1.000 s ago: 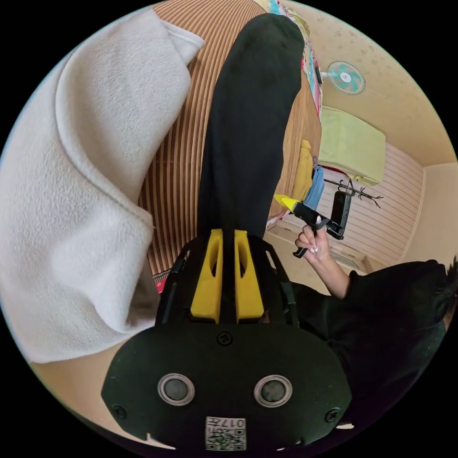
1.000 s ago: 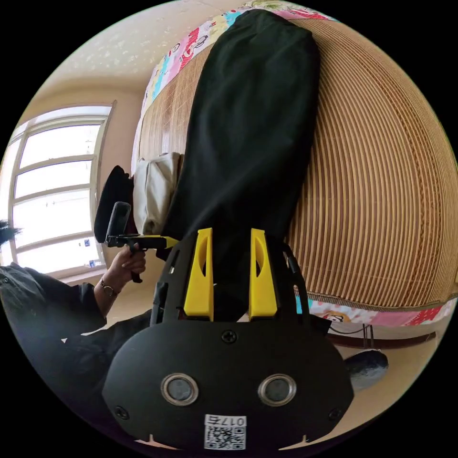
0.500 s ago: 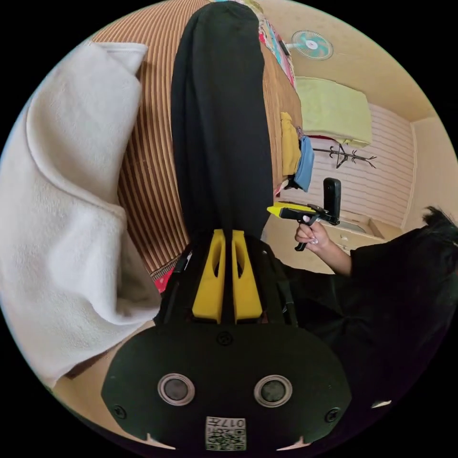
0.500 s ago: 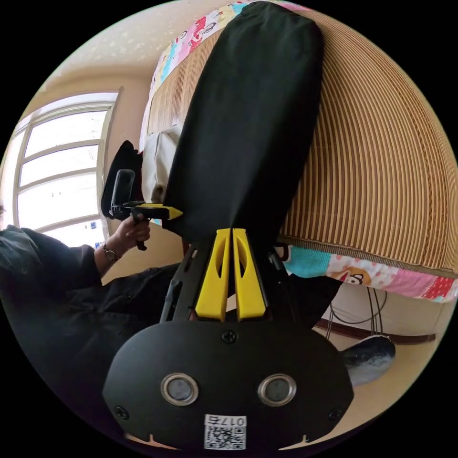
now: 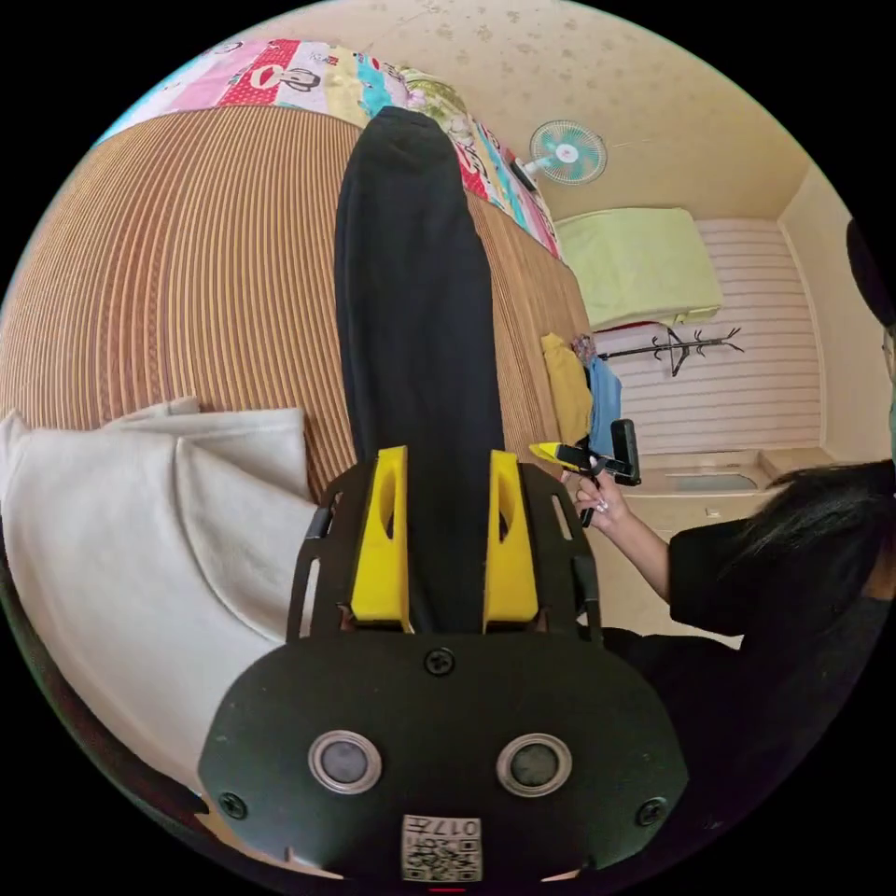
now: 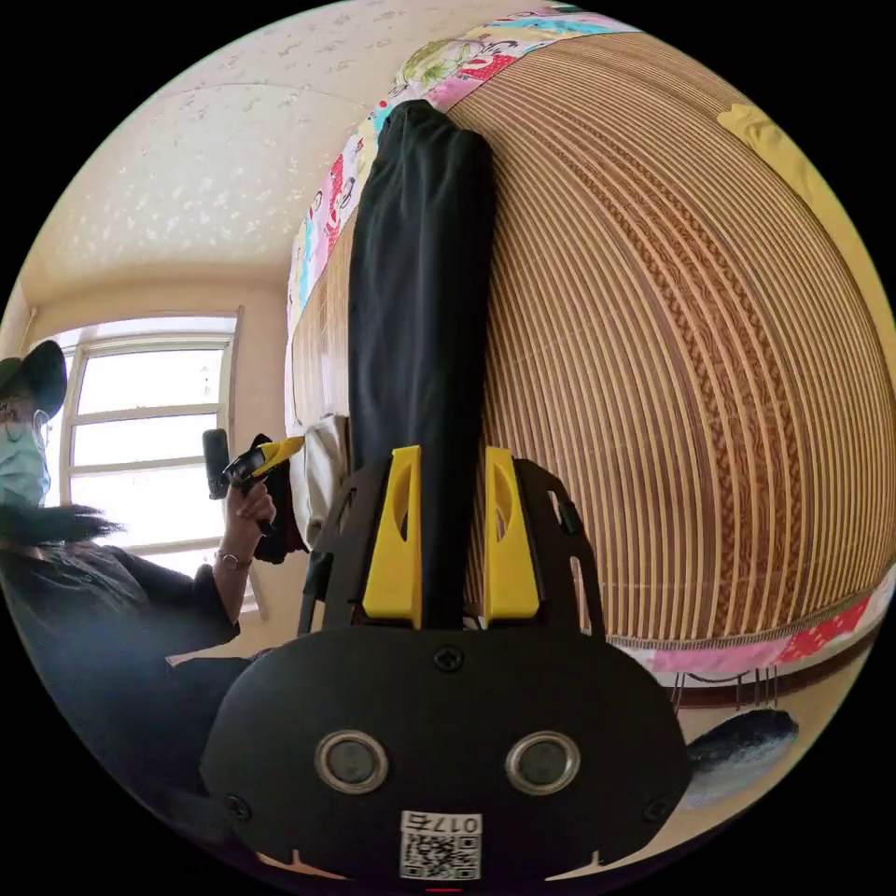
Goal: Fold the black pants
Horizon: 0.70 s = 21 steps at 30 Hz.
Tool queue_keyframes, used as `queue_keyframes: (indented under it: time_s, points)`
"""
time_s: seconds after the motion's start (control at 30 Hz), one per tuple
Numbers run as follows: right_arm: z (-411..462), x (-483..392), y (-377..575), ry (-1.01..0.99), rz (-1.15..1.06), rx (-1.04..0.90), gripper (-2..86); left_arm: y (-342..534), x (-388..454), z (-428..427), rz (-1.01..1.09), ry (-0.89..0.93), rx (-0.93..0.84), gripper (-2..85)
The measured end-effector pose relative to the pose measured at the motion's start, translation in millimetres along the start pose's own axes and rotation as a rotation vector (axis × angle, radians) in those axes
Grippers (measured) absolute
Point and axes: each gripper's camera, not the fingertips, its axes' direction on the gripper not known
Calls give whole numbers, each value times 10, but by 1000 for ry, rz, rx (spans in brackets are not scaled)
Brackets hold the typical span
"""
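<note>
The black pants (image 5: 415, 308) lie stretched in a long narrow strip across the striped bamboo mat (image 5: 187, 271) on the bed, running straight away from both claws toward the patterned bedsheet (image 5: 308, 79) at the far edge.

In the left gripper view, the left claw (image 5: 446, 465) has its yellow jaws spread apart, with the near end of the pants passing through the gap between them. There is space between each jaw and the cloth, so nothing is pinched. Just to one side of this claw sits a bundle of cream fleece (image 5: 140, 551) on the mat. Off to the other side, a hand (image 5: 597, 504) holds the right claw (image 5: 551, 452), whose jaws look closed to a point there, though it is small and hard to judge; beyond it are hanging clothes (image 5: 583, 392) and a fan (image 5: 567, 152).

In the right gripper view, the right claw (image 6: 451, 462) also stands open, straddling the pants (image 6: 420, 280) without pressing on them. Beside it a hand (image 6: 250, 509) carries the left claw (image 6: 285, 448) in front of a window (image 6: 140, 439).
</note>
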Motion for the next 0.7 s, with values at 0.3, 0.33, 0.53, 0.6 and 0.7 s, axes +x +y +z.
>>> queue_keyframes:
  time_s: [0.3, 0.33, 0.53, 0.6, 0.7]
  points:
    - [386, 844, -1394, -402, 130, -35, 132, -1626, -807, 543, -140, 12, -30, 152]
    - [470, 845, -1507, -426, 123, -66, 128, -1649, -832, 582, -162, -34, -42, 119]
    - [580, 756, -1621, -429, 50, -212, 131, -1451, -833, 560, -183, -15, 22, 124]
    - [516, 813, -1517, -448, 68, -197, 138, -1419, -860, 528, -188, 52, 5, 132]
    - [425, 873, -1309, -412, 69, -215, 140, -1323, -968, 558, -202, 112, -60, 112]
